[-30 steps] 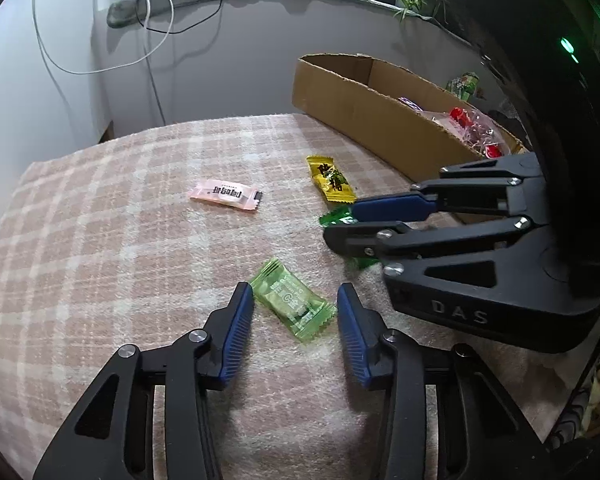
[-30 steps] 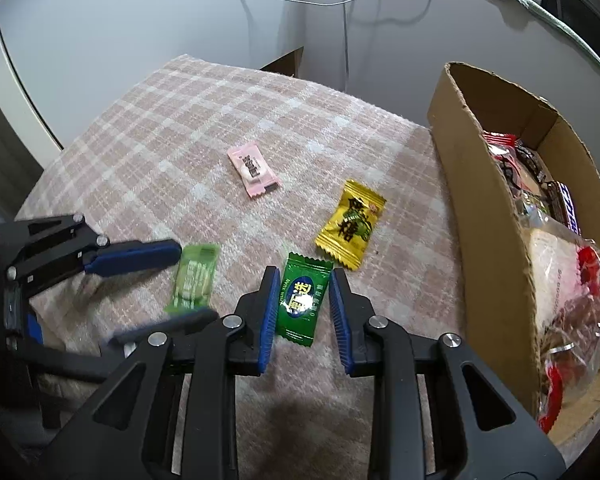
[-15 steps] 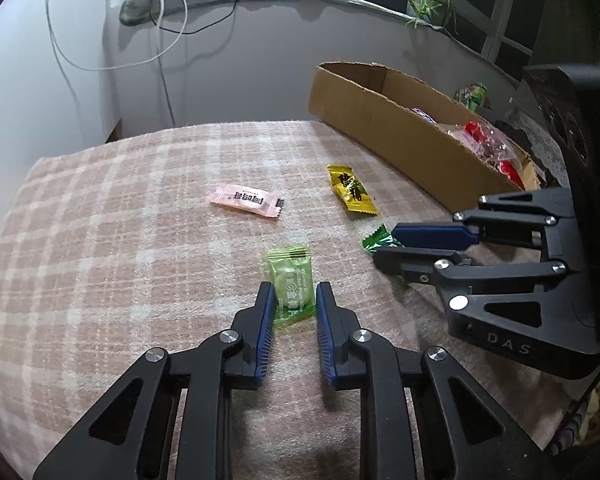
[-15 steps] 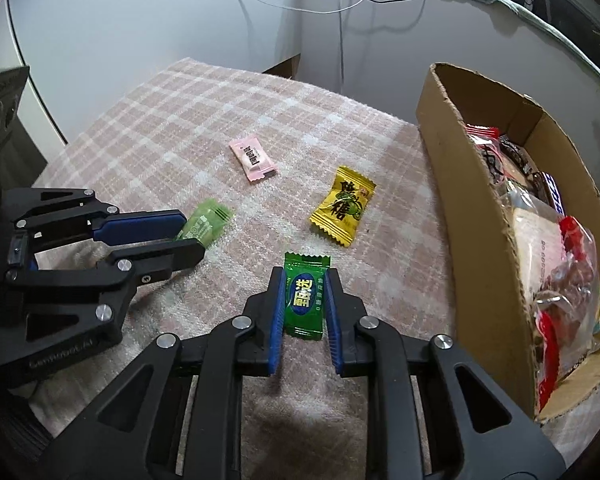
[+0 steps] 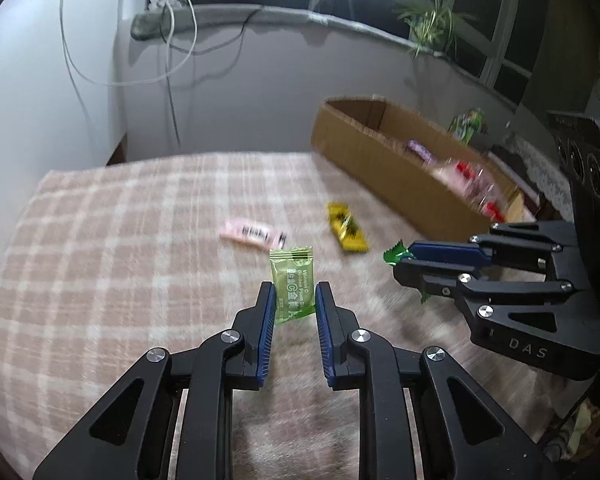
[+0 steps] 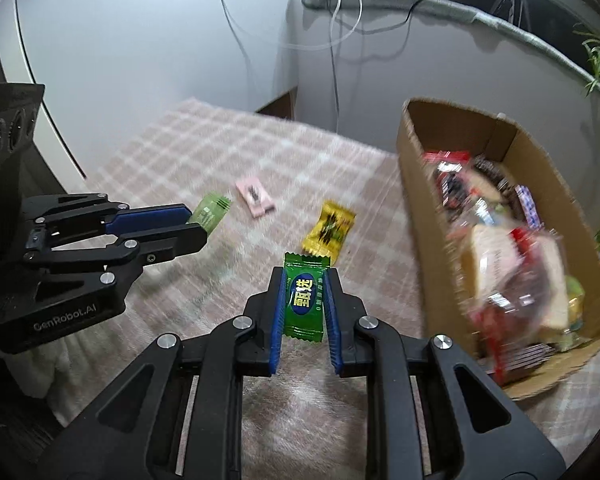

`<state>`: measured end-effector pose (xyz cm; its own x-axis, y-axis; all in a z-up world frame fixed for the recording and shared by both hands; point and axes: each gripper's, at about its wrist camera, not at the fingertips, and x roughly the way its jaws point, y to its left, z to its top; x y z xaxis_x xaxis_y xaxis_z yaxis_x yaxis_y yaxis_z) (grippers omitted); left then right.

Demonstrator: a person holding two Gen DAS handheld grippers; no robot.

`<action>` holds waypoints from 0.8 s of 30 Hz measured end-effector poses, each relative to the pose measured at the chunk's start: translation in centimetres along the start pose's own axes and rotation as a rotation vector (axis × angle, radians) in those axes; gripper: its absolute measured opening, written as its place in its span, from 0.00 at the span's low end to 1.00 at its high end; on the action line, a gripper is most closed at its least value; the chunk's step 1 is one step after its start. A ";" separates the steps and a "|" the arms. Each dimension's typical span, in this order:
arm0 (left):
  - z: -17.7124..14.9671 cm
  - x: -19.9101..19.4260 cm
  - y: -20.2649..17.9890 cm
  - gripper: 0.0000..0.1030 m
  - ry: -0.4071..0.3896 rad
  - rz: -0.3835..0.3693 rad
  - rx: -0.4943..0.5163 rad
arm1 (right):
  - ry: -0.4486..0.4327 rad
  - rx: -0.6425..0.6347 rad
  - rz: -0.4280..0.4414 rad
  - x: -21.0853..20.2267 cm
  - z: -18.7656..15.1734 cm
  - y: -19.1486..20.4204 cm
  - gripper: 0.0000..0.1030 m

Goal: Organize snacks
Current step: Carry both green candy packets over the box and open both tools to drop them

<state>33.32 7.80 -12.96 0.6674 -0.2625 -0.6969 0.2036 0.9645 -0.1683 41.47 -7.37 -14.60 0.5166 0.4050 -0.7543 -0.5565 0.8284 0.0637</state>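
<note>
My left gripper [image 5: 294,300] is shut on a light green candy packet [image 5: 292,284] and holds it above the checked cloth; it also shows in the right wrist view [image 6: 210,214]. My right gripper [image 6: 304,288] is shut on a dark green candy packet [image 6: 305,298], lifted off the cloth; its tip shows in the left wrist view [image 5: 396,255]. A pink candy [image 5: 252,233] [image 6: 255,197] and a yellow candy [image 5: 346,226] [image 6: 330,229] lie on the cloth. The cardboard box [image 6: 420,184] [image 5: 380,172] stands to the right, full of snacks.
The pink checked cloth [image 5: 120,260] covers the table. A wall with hanging cables [image 5: 172,52] rises behind it. A plant [image 5: 432,24] stands on the window ledge. The table's edge falls away at the far left and back.
Both grippers have lifted their candies off the cloth and risen. The view has tilted up, toward the wall and the box.
</note>
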 end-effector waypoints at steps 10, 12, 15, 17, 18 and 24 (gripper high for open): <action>4.3 -0.9 -1.8 0.18 -0.071 -0.061 -0.005 | -0.094 0.063 -0.053 -4.0 2.3 -5.4 0.18; 5.1 -0.7 -2.3 0.18 -0.080 -0.063 0.001 | -0.105 0.084 -0.065 -4.5 2.6 -6.8 0.18; 6.4 0.0 -3.3 0.18 -0.087 -0.061 0.024 | -0.115 0.115 -0.084 -5.0 3.1 -9.4 0.18; 7.5 0.7 -4.0 0.18 -0.090 -0.069 0.030 | -0.116 0.123 -0.102 -5.1 3.4 -10.5 0.18; 8.1 1.1 -4.4 0.18 -0.094 -0.077 0.031 | -0.114 0.129 -0.107 -5.0 3.6 -11.2 0.18; 11.1 4.0 -7.5 0.18 -0.086 -0.092 0.066 | -0.112 0.176 -0.132 -4.4 4.2 -15.5 0.18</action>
<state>42.37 -0.77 -6.77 0.7019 -0.3543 -0.6179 0.3117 0.9328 -0.1808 50.54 -20.34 -9.50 0.6516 0.3207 -0.6874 -0.3621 0.9278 0.0897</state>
